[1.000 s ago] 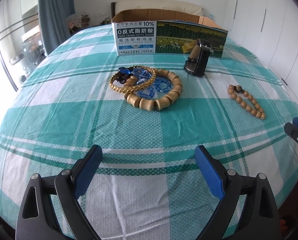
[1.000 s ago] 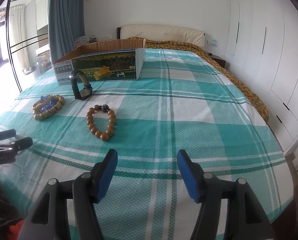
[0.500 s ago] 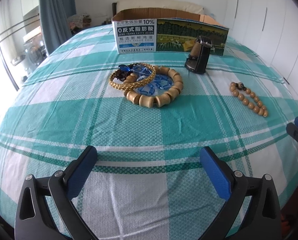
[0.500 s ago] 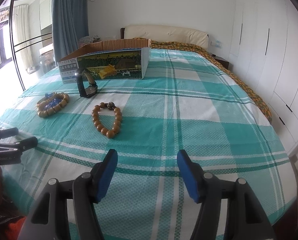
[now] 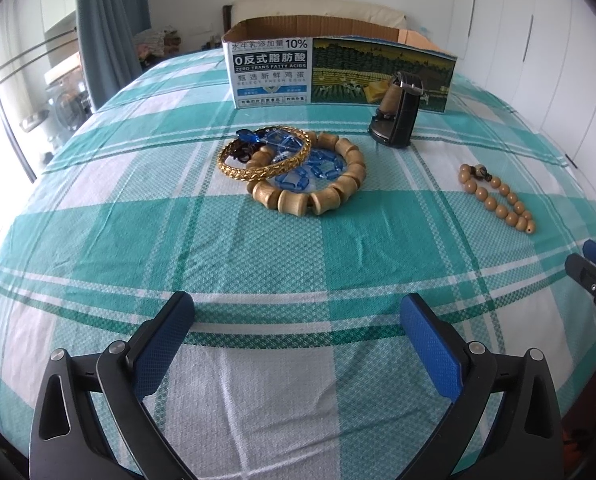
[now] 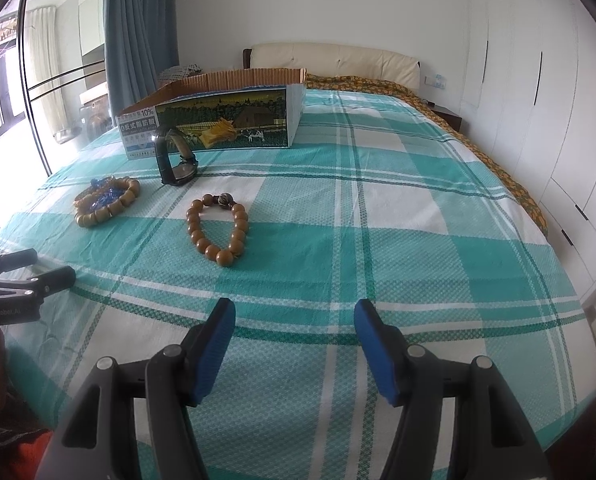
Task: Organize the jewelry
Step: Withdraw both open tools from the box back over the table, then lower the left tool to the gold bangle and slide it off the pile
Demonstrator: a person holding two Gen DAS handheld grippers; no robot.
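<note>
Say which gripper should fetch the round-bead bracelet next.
Probably the right gripper: the round-bead bracelet lies nearly straight ahead of its open jaws, while from the left gripper it sits far off to the side.

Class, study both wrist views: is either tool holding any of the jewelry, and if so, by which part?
Nothing is held. The left tool and right tool both stand open over bare bedspread, well short of the bracelets and the watch.

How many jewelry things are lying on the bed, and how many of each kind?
Wooden bead bracelets: 2, the chunky barrel-bead bracelet and the round-bead bracelet
Gold bangle: 1
Blue bead string: 1
Wristwatch: 1
Total: 5
</note>
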